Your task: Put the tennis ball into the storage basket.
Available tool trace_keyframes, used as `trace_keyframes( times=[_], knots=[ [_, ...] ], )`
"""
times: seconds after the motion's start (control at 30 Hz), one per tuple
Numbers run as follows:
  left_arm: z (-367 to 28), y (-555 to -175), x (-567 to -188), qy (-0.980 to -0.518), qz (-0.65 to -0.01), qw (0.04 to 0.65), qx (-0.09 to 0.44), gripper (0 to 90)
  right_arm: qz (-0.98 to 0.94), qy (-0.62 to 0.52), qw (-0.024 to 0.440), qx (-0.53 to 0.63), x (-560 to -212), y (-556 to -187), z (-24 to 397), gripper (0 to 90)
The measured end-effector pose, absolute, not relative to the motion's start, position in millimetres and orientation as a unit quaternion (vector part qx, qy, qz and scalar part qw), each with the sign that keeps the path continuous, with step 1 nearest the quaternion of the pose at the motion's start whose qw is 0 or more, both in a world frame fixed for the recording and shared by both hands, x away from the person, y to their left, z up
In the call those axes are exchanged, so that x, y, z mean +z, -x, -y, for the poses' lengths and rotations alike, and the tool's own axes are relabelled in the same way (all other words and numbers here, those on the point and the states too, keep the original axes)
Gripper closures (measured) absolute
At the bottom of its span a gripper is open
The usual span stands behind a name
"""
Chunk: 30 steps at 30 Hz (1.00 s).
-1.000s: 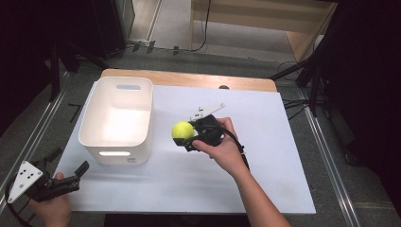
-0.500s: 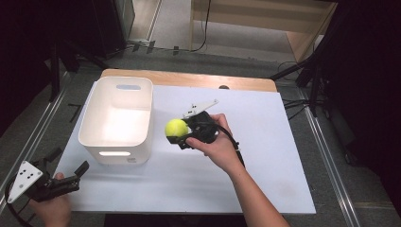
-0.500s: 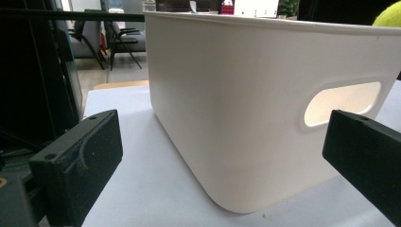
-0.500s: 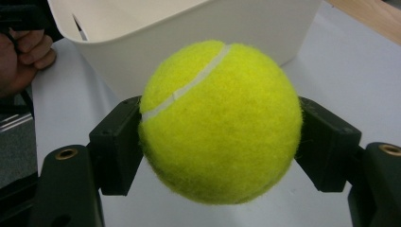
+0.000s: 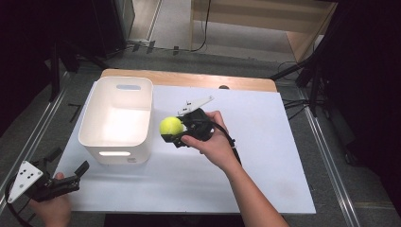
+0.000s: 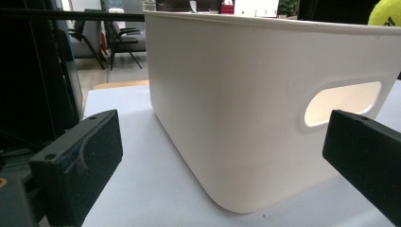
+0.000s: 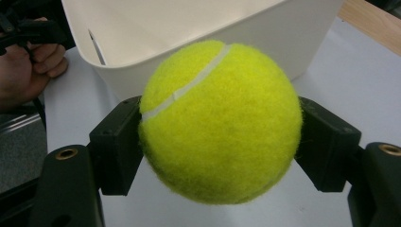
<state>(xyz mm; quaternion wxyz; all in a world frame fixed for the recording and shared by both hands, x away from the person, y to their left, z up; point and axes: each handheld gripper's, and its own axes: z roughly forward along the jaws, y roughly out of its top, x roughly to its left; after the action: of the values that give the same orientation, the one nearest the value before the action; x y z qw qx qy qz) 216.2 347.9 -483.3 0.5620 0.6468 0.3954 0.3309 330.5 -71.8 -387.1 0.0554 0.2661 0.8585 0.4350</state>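
High view: the ball [image 5: 170, 126] is clamped in the right gripper [image 5: 176, 131], held off the table [image 5: 265, 142] just beside the right wall of the bin [image 5: 117, 118], at about rim height. The left gripper [image 5: 71, 173] is seen at the table's near left corner, jaws apart, nothing between them, well apart from the ball.

Left gripper view: the two jaws stand wide, one at each lower corner of the frame, aimed at the bin's near wall and its handle slot. A sliver of the ball [image 6: 387, 13] is seen above the rim at the top right — so the ball is judged to be level with or slightly above the rim.

Right gripper view: the ball [image 7: 220, 122] is pinched across its middle by both pads, seam uppermost; the bin's open mouth [image 7: 198, 28] lies directly ahead.

Step in hand, as judged: carrying the ball over the bin for release. To be done well, the grip should be kept until the ball is fully past the wall; the rim should be cleared by the jaws, not only by the ball. Release is best made low and near the bin's middle — a tennis ball dropped from height may bounce out.
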Motion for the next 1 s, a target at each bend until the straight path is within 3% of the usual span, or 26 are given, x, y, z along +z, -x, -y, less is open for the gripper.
trace_keyframes(
  times=[1.0],
  knots=[
    [-348,-216,-483,-0.646,-0.395,0.564,0.330,0.0,-0.866,-0.229,0.056,0.441,-361,-338,39,24.4]
  ],
)
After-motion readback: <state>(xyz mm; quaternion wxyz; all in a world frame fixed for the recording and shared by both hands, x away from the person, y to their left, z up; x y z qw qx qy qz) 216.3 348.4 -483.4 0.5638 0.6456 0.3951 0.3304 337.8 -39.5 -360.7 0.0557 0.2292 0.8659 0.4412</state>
